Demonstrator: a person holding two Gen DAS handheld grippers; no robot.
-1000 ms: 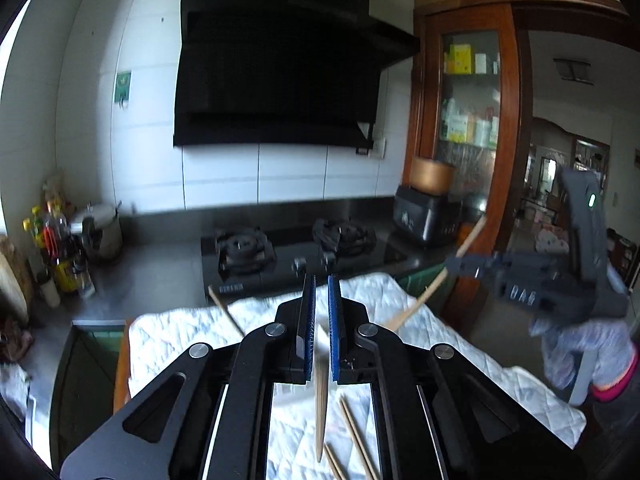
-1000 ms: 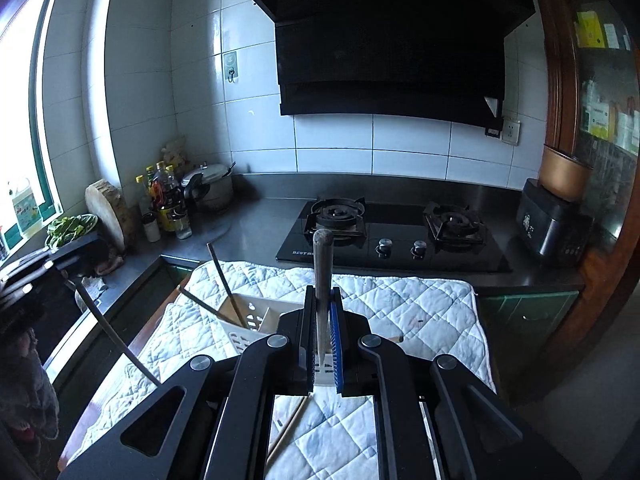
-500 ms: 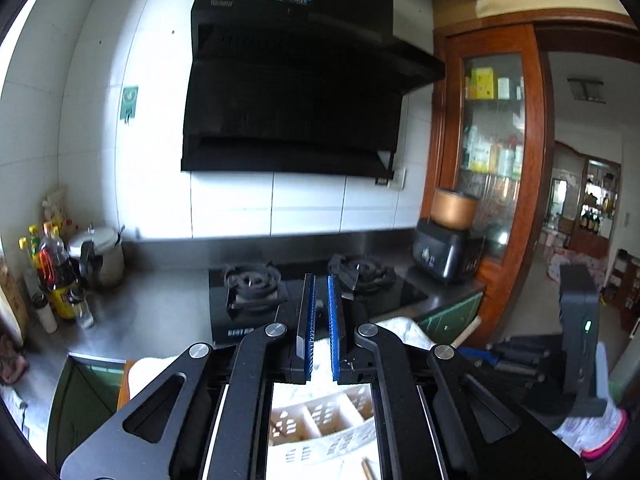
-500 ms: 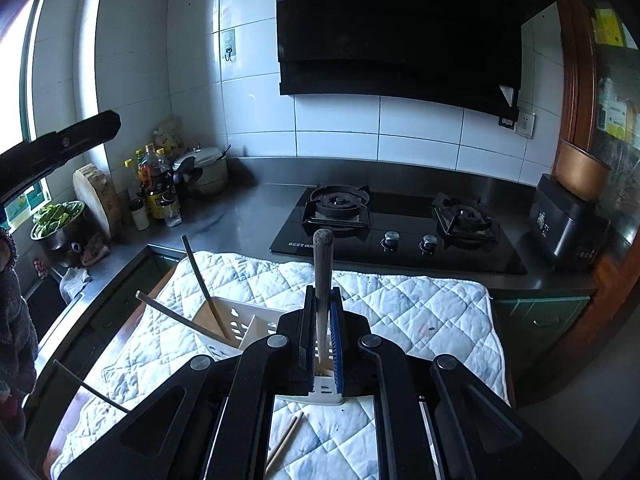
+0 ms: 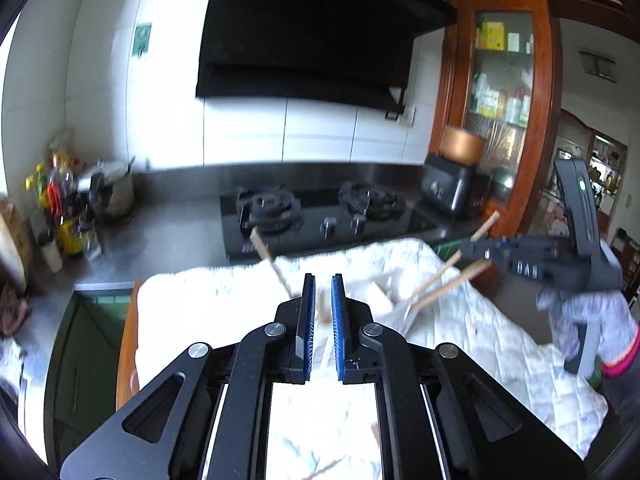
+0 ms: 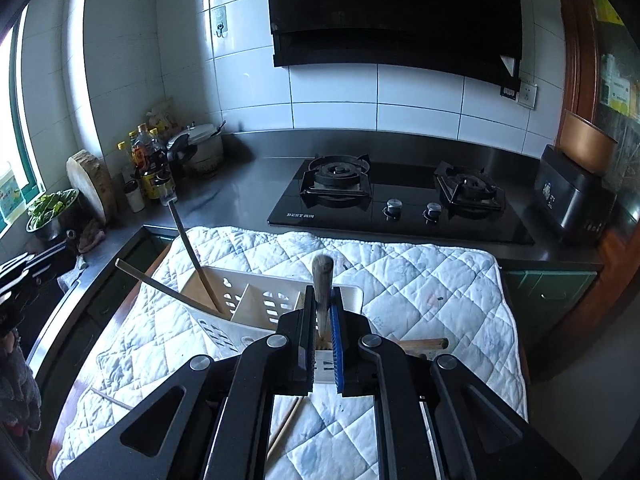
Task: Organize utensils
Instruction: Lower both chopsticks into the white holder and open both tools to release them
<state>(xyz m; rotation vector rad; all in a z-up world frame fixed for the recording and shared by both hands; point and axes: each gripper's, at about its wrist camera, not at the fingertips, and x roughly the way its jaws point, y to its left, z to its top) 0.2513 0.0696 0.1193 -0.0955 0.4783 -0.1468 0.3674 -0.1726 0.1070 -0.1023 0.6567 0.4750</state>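
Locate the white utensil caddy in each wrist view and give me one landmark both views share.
Left wrist: white utensil caddy sits just right of centre, blurred, partly behind the left gripper, sticks leaning out of it.
Right wrist: it sits centre-left on the quilted mat, behind the right gripper.
Shared landmark: the gas hob.

Left view: motion-blurred; white caddy (image 5: 384,300) outline smeared, compartments unreadable
Wooden handle (image 6: 322,288): lower end hidden between right gripper (image 6: 323,332) jaws
Loose chopstick (image 6: 286,426): partly under gripper body
Bottles (image 6: 150,168): labels too small to read
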